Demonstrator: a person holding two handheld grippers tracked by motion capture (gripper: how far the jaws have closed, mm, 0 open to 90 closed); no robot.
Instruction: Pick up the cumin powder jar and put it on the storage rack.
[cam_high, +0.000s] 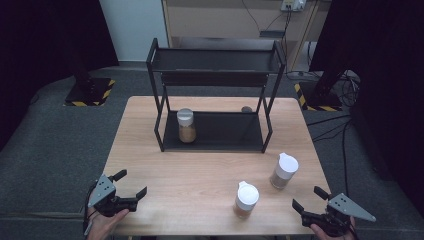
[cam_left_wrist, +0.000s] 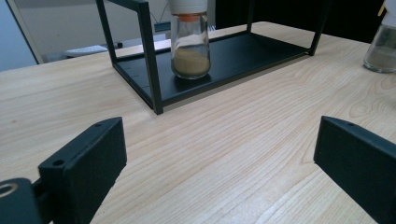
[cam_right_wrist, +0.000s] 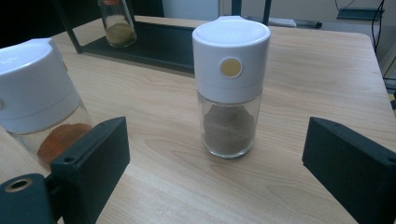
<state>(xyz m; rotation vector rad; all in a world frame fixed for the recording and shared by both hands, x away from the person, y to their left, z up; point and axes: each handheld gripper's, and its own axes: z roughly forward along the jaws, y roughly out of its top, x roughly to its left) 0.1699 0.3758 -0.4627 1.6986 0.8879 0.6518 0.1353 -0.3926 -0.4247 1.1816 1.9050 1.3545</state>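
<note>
Progress stood at one white-capped glass spice jar (cam_high: 186, 126) on the black metal rack (cam_high: 215, 134); I held both grippers (cam_high: 121, 186) (cam_high: 309, 198) open (empty), two jars (cam_high: 245, 199) (cam_high: 284, 170) left.

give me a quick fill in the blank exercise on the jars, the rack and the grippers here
The number of jars inside the black rack, on its bottom shelf, is ____.
The jar with grey powder stands on the bare table, and its cap is coloured ____.
The right gripper has its jaws ____, with nothing between them.
The left gripper holds ____.

Missing words: one; white; open; nothing
</note>
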